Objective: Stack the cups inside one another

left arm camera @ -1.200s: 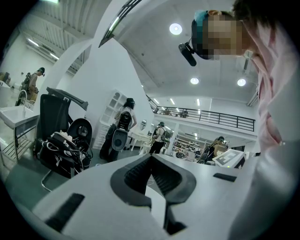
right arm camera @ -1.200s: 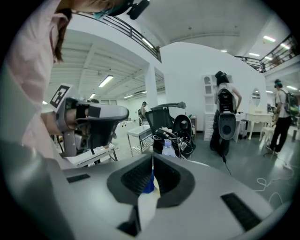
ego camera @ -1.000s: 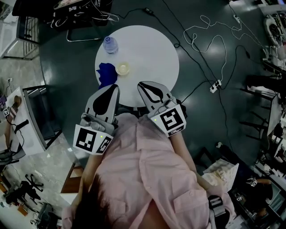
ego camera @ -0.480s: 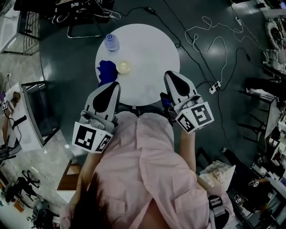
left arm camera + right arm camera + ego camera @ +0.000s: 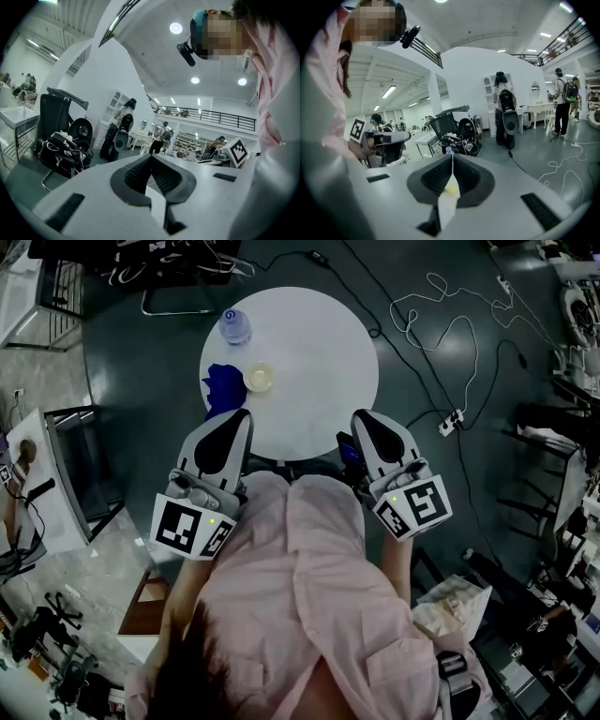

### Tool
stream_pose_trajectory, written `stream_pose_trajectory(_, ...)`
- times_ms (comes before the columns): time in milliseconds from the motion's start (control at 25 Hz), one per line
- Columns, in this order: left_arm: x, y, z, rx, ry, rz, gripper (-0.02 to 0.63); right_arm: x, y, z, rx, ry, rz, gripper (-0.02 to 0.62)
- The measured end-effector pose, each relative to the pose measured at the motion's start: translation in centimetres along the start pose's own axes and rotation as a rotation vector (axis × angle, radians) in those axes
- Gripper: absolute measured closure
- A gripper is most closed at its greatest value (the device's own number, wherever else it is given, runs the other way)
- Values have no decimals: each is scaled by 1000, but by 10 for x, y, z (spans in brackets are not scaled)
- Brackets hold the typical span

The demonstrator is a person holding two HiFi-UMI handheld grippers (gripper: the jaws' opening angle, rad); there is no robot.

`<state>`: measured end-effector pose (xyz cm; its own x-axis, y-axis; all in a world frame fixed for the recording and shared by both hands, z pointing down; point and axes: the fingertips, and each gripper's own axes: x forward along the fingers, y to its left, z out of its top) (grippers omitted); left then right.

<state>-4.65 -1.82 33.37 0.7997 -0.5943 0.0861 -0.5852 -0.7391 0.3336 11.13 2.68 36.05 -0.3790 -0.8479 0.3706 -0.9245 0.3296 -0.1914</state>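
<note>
Cup (image 5: 259, 379): pale yellow, mouth up, on the round white table (image 5: 319, 343), toward 9 o'clock from the table centre in the head view. Only one cup made out. Just beside it at 8 o'clock, at the table rim: crumpled blue item (image 5: 221, 390), kind not determinable. Near the rim at 10 o'clock: clear water bottle (image 5: 233, 327), upright.

Left gripper (image 5: 240, 416): held over the table edge at 7 o'clock, apart from the cup. In the left gripper view: tongs pressed together at the tips, nothing clamped. Sliver of white surface visible through the slit below the tips.

Right gripper (image 5: 360, 418): held at the table edge at 5 o'clock. In the right gripper view: tongs likewise together, nothing clamped. Visible through the slit in this view only: the cup as a small yellow spot (image 5: 451, 189), with the water bottle (image 5: 449, 150) beyond at 12 o'clock. Blue item shown by the head view alone.

On the dark floor at 3 o'clock of the table: power strip (image 5: 452, 416) and white cable (image 5: 441, 306).
</note>
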Motion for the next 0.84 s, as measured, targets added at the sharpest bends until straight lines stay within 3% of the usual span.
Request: stream_pose_trajectory(840, 4, -2, -2, -2, 5, -3, 591, -7, -12, 0, -4, 3, -28, 561)
